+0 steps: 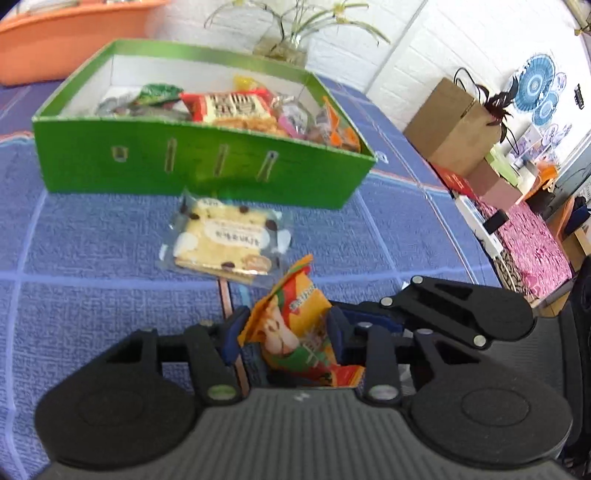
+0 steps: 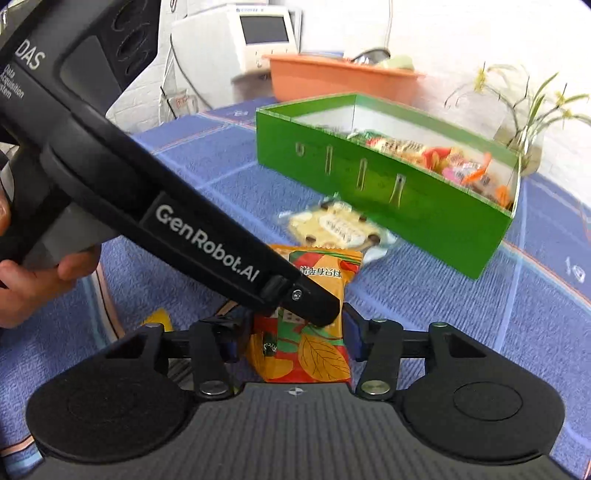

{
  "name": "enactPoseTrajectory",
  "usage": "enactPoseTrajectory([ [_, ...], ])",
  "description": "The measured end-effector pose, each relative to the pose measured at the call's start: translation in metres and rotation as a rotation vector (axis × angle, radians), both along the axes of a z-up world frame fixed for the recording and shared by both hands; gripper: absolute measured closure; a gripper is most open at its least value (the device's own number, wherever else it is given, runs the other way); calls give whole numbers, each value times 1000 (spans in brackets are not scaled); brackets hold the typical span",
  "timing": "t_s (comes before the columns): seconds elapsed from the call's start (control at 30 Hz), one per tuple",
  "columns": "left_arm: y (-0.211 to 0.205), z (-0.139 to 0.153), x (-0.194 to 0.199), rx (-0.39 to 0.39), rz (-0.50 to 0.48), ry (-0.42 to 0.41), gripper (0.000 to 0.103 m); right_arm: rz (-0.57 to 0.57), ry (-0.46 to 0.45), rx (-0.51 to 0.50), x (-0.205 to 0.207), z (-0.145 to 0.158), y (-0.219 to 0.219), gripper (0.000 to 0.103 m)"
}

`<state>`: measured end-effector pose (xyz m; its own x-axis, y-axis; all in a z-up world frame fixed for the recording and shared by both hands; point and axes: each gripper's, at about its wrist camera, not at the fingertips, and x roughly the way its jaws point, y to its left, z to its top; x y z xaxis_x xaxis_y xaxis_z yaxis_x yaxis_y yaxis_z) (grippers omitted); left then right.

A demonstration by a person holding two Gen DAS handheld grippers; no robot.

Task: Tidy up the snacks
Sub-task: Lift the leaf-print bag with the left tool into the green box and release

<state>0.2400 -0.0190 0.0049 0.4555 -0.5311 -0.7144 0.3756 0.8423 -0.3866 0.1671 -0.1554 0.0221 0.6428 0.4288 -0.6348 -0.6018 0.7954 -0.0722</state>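
Green box (image 1: 207, 166) holds mixed snacks, seemingly wrapped; left hand-held gripper (image 1: 286, 334) pinches orange packet (image 1: 295, 325).

I note the box (image 1: 207, 173) on the table (image 1: 74, 258), snack packets (image 1: 236, 107) inside it. Just before its near wall lies a biscuit packet (image 1: 225, 240); nearer still — between the left gripper's (image 1: 288, 332) fingers — a snack pouch (image 1: 295, 325). A basin (image 1: 55, 33) sits behind the box.

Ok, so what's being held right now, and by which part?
The left gripper pinches the orange snack packet around its middle. The right gripper flanks its lower end; contact unclear.
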Motion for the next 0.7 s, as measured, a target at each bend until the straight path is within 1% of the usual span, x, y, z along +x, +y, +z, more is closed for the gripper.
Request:
enactPoseTrajectory([
  [0.1, 3, 18, -10, 17, 12, -75, 71, 14, -67, 19, -6, 11, 1, 18],
  [0.23, 12, 46, -24, 12, 38, -185, 71, 30, -173, 40, -15, 30, 5, 17],
  [0.33, 12, 63, -28, 29, 50, -274, 71, 34, -263, 20, -14, 41, 16, 17],
  [0.4, 7, 73, -26, 58, 55, -342, 71, 24, -297, 15, -5, 48, 20, 17],
  [0.43, 4, 76, -24, 79, 55, -390, 69, 11, -311, 20, 2, 53, 21, 17],
  [0.47, -1, 80, -23, 109, 55, -440, 67, -2, -323, 24, 10, 57, 21, 17],
  [0.5, -5, 82, -20, 144, 61, -494, 63, -16, -337, 30, 20, 60, 25, 17],
  [0.53, -10, 85, -15, 178, 73, -531, 61, -28, -343, 40, 30, 62, 25, 17],
  [0.57, -13, 87, -10, 199, 90, -559, 60, -42, -352, 53, 39, 64, 26, 17],
  [0.6, -15, 90, -3, 212, 101, -572, 62, -60, -367, 63, 47, 65, 25, 17],
  [0.7, -19, 92, 21, 220, 145, -591, 61, -116, -404, 73, 65, 63, 27, 16],
])
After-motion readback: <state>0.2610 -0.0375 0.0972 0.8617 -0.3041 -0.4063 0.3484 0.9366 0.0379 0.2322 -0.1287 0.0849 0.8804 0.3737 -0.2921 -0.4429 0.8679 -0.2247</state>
